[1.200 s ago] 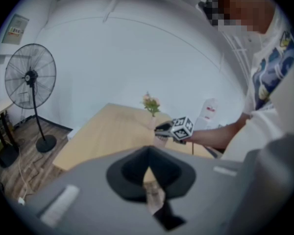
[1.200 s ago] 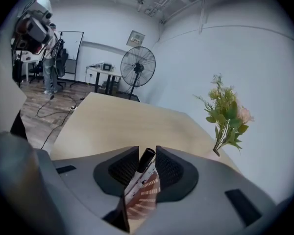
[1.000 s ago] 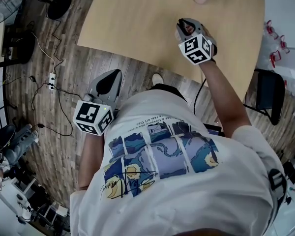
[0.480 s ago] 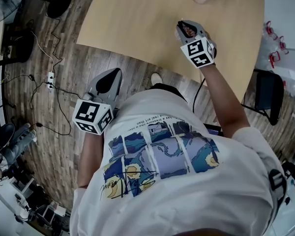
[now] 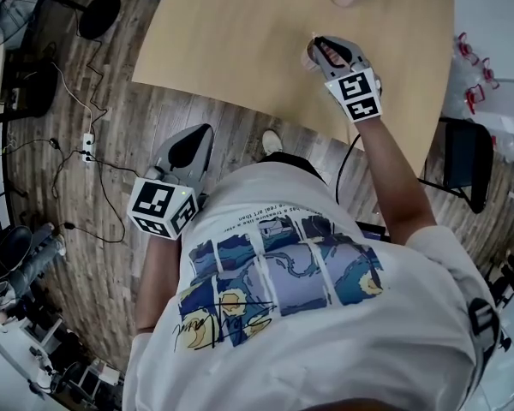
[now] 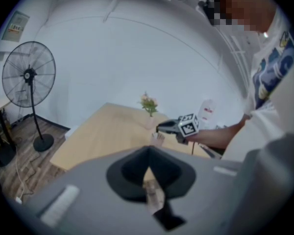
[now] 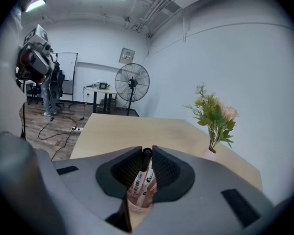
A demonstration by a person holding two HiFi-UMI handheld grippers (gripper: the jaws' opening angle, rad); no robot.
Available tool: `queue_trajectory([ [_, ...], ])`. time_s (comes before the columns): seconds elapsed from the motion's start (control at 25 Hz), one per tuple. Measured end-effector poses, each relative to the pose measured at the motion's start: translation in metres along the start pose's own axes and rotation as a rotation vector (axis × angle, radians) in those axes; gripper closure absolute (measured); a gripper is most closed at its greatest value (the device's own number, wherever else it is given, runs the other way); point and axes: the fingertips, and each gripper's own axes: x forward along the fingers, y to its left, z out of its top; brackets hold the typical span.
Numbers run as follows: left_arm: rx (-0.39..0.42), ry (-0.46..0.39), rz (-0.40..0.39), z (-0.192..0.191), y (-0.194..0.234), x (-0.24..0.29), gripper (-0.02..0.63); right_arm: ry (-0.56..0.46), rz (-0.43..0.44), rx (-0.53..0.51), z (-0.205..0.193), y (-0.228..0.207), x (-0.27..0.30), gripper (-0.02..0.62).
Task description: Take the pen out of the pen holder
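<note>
Marker pen [image 7: 143, 169]: upright, black cap uppermost, body partly inside the pinkish pen holder [image 7: 136, 208] on the pale wooden table [image 7: 112, 131]. Right gripper [image 7: 146, 152]: jaws closing, pads pinching the pen just under its cap. Left gripper [image 6: 148, 155]: jaws pressed together, empty, well apart from the holder, over the floor. Risks, as we judge them: a grip this near the cap may slip or pull the cap off; a tilted lift could drag a neighbouring marker [image 7: 150, 187] or tip the unheld holder. Not legible to us: the pen's lower end, the holder's base and footing, the count of pens inside; the head view shows the holder only as a sliver beside the jaws.
</note>
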Motion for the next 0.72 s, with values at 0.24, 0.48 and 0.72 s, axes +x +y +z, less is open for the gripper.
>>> queue_trajectory([
  [0.24,0.011,-0.004,-0.027,-0.001,0.001,-0.008,0.597,-0.041,-0.030,0.044,0.017,-0.008,-0.016,0.537],
  [0.48,0.020,-0.017,-0.048,-0.004,0.000,-0.017,0.597,-0.078,-0.059,0.064,0.033,-0.015,-0.033,0.539],
  [0.72,0.019,-0.029,-0.062,-0.010,0.003,-0.030,0.597,-0.128,-0.104,0.101,0.058,-0.022,-0.057,0.540],
])
